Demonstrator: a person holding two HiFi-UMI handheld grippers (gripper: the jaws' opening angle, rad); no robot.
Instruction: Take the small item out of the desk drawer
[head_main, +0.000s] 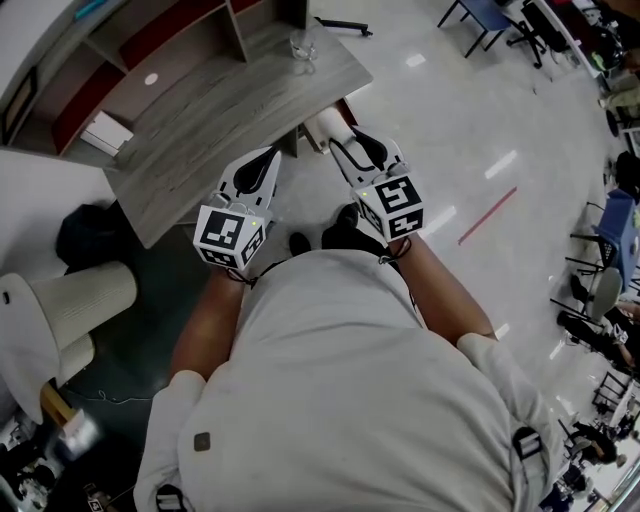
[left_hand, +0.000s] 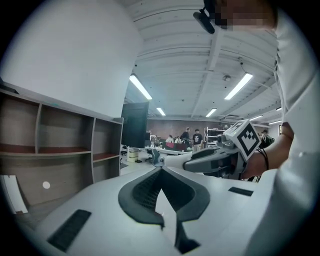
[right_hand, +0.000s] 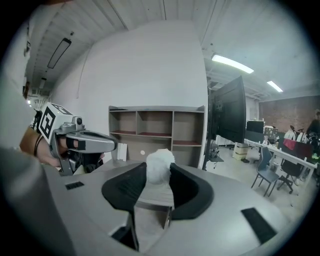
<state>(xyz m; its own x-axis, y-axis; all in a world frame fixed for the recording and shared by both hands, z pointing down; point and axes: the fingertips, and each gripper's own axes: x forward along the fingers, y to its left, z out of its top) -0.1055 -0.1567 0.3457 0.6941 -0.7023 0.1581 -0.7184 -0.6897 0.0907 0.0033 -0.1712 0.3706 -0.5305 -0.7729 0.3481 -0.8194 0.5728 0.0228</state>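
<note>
A person is standing at the near edge of a grey wood-grain table (head_main: 220, 110), holding both tools out level in front of the body. The left gripper (left_hand: 161, 170) is carrying nothing. Its dark fingers (left_hand: 142, 192) are pressed together at the tips, with only open room beyond them, and it is probably being held alongside simply to keep out of the other's way. Just to the right of those fingers, the right gripper (right_hand: 159, 172) is doing the work. Its fingers (right_hand: 125, 187) are pinching a small white fluffy item (right_hand: 160, 165) by its two sides, right at the fingertips, with the top of the tuft poking up past them. Gripping it at the tips is probably what is keeping so soft a thing in sight and out of the pads. From the head view, the item is hanging in the air beyond the right fingers, over the table's edge and touching nothing else. An open shelf unit (right_hand: 155, 125) is standing well behind it. The drawer itself cannot be made out, but with the item held clear, the removal is looking all but done.
</note>
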